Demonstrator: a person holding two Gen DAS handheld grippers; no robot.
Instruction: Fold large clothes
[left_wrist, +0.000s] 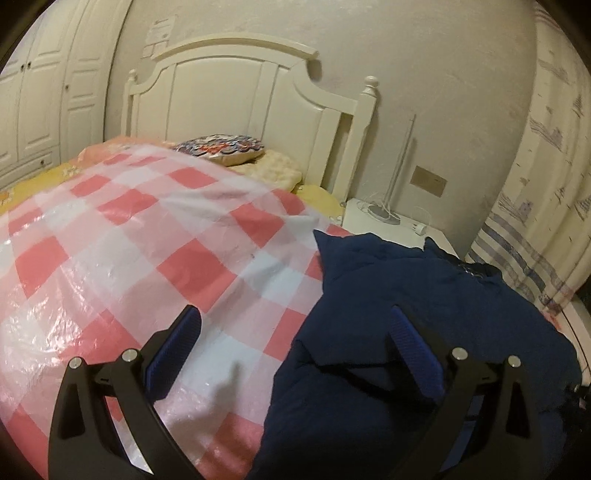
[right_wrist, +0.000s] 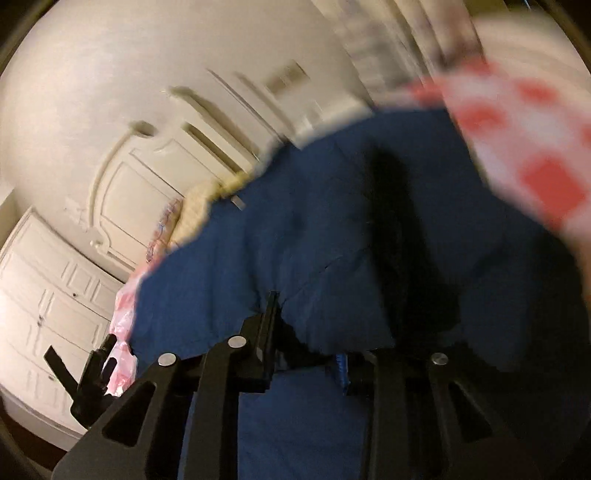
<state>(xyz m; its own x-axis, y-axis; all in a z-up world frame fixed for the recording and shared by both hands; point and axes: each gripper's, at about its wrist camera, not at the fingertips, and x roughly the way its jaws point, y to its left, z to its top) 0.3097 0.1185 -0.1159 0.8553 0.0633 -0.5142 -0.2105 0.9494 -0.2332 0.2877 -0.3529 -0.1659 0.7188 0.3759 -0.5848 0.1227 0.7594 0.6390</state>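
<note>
A dark blue garment (left_wrist: 406, 295) lies bunched at the right side of the bed, on a red and white checked plastic sheet (left_wrist: 147, 240). My left gripper (left_wrist: 295, 336) is open and empty just above the bed; its right finger (left_wrist: 410, 343) is over the garment's edge and its left finger (left_wrist: 181, 339) over the sheet. In the blurred, tilted right wrist view, the garment (right_wrist: 295, 221) fills the frame. My right gripper (right_wrist: 306, 332) is shut on a fold of it, and the cloth hides the fingertips.
A white headboard (left_wrist: 240, 96) and a patterned pillow (left_wrist: 221, 147) are at the bed's far end. A white nightstand (left_wrist: 388, 221) with a lamp base stands at right, beside a striped curtain (left_wrist: 535, 221). White wardrobe doors (left_wrist: 44, 92) are at left.
</note>
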